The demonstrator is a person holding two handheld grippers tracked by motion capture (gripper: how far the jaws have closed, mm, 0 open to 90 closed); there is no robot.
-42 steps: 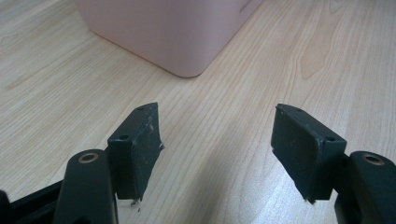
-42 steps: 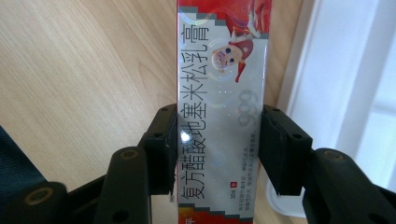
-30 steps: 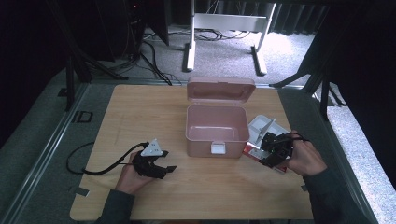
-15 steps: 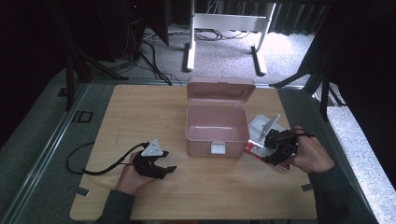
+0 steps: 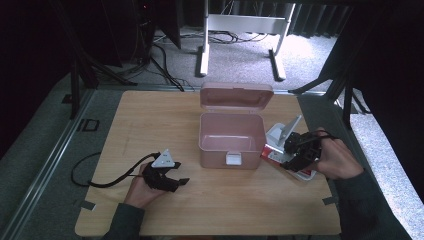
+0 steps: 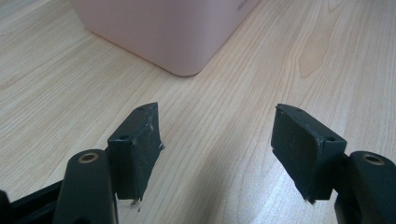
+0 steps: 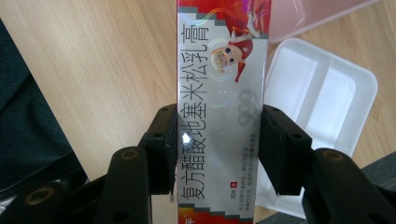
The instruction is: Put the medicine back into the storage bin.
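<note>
Wooden bench [image 5: 150, 125] under our left claw [image 5: 181, 174], spread and empty, near the pink box [image 5: 231, 137]; our right claw [image 7: 217, 140] pinches the red-and-silver carton [image 7: 219, 107] lengthwise between its pads above the white tray [image 7: 322, 102].

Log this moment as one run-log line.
right hand-held gripper: shut on ointment box | left hand-held gripper: open, empty | pink case: lid open
</note>
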